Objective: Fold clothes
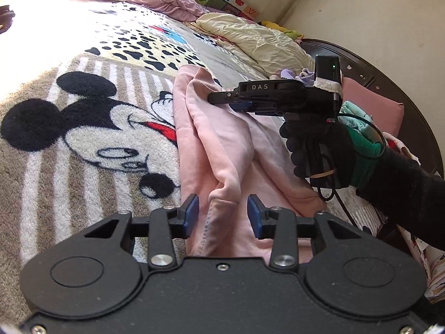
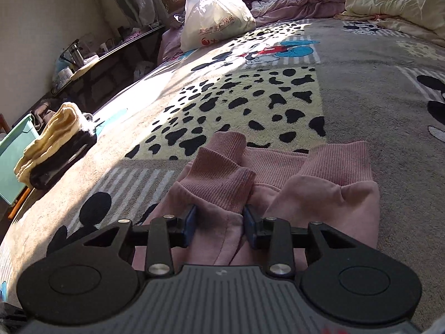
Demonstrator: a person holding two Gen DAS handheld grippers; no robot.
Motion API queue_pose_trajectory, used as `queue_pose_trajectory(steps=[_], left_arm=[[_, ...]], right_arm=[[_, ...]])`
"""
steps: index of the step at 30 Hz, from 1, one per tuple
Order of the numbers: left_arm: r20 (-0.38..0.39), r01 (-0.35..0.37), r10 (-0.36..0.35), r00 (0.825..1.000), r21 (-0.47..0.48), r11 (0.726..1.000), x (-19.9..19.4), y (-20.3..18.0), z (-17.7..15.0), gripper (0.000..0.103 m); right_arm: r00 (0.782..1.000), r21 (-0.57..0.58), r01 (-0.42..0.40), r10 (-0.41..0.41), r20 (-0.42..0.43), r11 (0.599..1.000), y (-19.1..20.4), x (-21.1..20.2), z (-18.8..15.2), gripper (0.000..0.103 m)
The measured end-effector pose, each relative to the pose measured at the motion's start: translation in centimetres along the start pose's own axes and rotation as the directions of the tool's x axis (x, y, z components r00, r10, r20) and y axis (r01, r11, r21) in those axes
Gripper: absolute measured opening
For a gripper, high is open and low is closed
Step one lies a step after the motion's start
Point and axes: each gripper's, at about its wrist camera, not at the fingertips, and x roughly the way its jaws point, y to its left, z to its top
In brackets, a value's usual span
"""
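Mid-fold on the pink sweatshirt (image 1: 222, 144) on the bed (image 1: 83, 167): right tool (image 2: 219, 222) pinches a cuffed sleeve, left tool (image 1: 223, 214) sits spread over a fold, so next it needs to clamp down.

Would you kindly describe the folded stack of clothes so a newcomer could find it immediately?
Start from the big cartoon-mouse blanket covering the bed and go to its left edge in the right wrist view, beside a teal bin. The folded stack sits there: cream fabric over dark fabric, neat, unlike the rumpled pink garment.

Both wrist views look closely down across one pink garment (image 1: 228, 150).
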Motion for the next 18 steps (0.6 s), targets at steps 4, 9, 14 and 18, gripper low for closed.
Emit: queue_pose_trajectory(steps=[4,9,14,18], left_arm=[[-0.042,0.025,-0.024,0.999,0.027,0.999,0.5,-0.3,-0.1,0.036],[-0.058,0.035,-0.033,0.998,0.03,0.999,0.4,-0.3,-0.2,0.039],[0.047,-0.033,0.03,0.998,0.073,0.997,-1.3,-0.6,0.1,0.042],[0.226,-0.042,0.017,0.974,0.108,0.993,-3.0,-1.3,0.7,0.035]], right_arm=[[0.996,-0.053,-0.003,0.008,0.088,0.999,0.8,-1.3,-0.5,0.019],[0.988,-0.202,0.0,0.031,0.151,0.979,3.0,-2.8,0.7,0.019],[0.998,-0.151,0.056,-0.052,0.032,0.987,1.7,-0.9,0.4,0.036],[0.984,-0.263,0.092,-0.047,0.172,0.96,3.8,-4.7,-0.5,0.047]])
